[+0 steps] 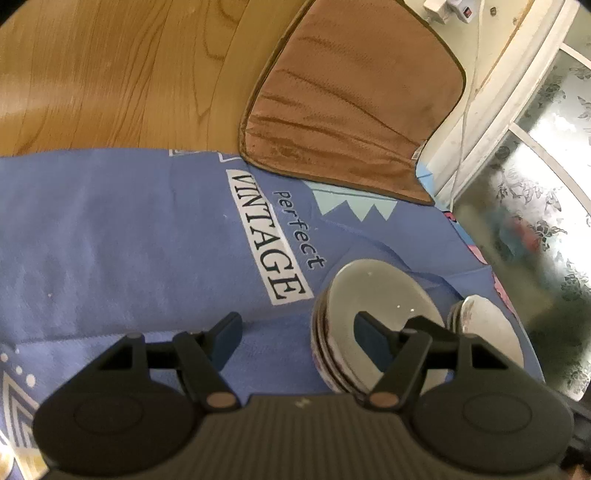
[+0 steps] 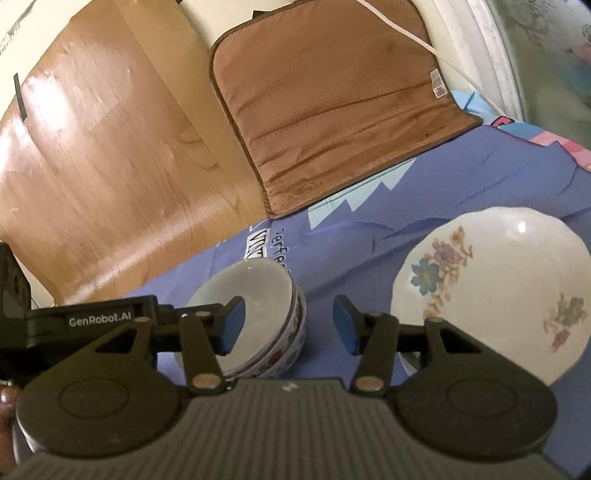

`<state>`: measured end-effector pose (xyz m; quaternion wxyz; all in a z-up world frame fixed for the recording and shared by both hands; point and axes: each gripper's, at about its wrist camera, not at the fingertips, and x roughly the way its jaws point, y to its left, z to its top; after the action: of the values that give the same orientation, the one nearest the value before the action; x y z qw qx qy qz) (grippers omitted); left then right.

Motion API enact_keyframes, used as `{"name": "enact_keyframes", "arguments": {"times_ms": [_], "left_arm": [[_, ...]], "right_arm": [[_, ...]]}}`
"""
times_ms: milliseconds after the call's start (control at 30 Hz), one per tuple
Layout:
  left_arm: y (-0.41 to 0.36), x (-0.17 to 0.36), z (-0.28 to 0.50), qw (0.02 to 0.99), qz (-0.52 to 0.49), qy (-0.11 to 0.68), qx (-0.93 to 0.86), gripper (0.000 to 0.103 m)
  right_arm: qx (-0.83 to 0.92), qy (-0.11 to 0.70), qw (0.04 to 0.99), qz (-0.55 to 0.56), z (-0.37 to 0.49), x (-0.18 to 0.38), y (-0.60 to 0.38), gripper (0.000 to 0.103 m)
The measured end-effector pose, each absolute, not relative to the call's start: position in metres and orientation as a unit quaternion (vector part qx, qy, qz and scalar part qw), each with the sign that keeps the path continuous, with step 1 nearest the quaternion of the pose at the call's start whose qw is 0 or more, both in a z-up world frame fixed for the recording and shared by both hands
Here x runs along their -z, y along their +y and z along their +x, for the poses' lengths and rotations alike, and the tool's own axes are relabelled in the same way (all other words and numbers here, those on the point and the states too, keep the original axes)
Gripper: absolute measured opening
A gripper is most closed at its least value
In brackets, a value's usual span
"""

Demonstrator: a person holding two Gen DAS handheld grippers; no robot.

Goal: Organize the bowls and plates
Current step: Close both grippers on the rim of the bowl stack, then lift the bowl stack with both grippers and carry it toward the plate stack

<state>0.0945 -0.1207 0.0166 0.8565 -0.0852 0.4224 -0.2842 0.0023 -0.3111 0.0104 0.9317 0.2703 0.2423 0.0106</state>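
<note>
Landmark: the blue cloth printed "perfect VINTAGE", spread on the floor.

Left of the cloth and beyond it, wood-grain flooring is seen. A brown mat is laid over the cloth's far edge, overlapping it. A white cable is run across the mat's far corner in the right wrist view.

Left gripper: jaws are spread wide, nothing held. It is held above the cloth's near part. One fingertip is seen over bare cloth; the other is seen in front of the bowl stack. Contact with the stack cannot be told.

The bowl stack is set on the cloth's near right part, just right of the "VINTAGE" print. Several nested bowls are counted by their rims; the inside is grey-white, and a red and blue pattern is seen on the outer wall in the right wrist view.

Right gripper: jaws are spread wide, nothing held. It is held over the cloth between the stack and the plates. One fingertip is seen in front of the stack's rim.

The floral plates are set on the cloth's right side, near the stack but apart from it. They are white with blue and pink flowers. In the left wrist view stacked rims are visible.

Beyond the cloth's right edge, a white frame and floral-patterned glass are seen.
</note>
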Motion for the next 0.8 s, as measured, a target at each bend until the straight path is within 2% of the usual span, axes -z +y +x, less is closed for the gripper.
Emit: {"name": "enact_keyframes", "arguments": {"times_ms": [233,367,600,800], "left_arm": [[-0.114,-0.008,0.095,0.855,-0.105,0.418,0.29,0.07],[-0.112,-0.007,0.097,0.857,-0.108,0.413,0.29,0.064],[-0.108,-0.007,0.096,0.859,-0.104,0.407,0.293,0.06],[-0.107,-0.006,0.094,0.859,-0.102,0.401,0.302,0.062]], "right_arm": [[-0.016,0.243,0.938,0.247,0.004,-0.012,-0.304,0.054],[-0.009,0.252,0.938,0.237,0.008,-0.011,-0.304,0.054],[-0.015,0.256,0.942,0.217,0.011,-0.01,-0.297,0.056],[-0.01,0.26,0.944,0.201,0.013,-0.009,-0.294,0.056]]}}
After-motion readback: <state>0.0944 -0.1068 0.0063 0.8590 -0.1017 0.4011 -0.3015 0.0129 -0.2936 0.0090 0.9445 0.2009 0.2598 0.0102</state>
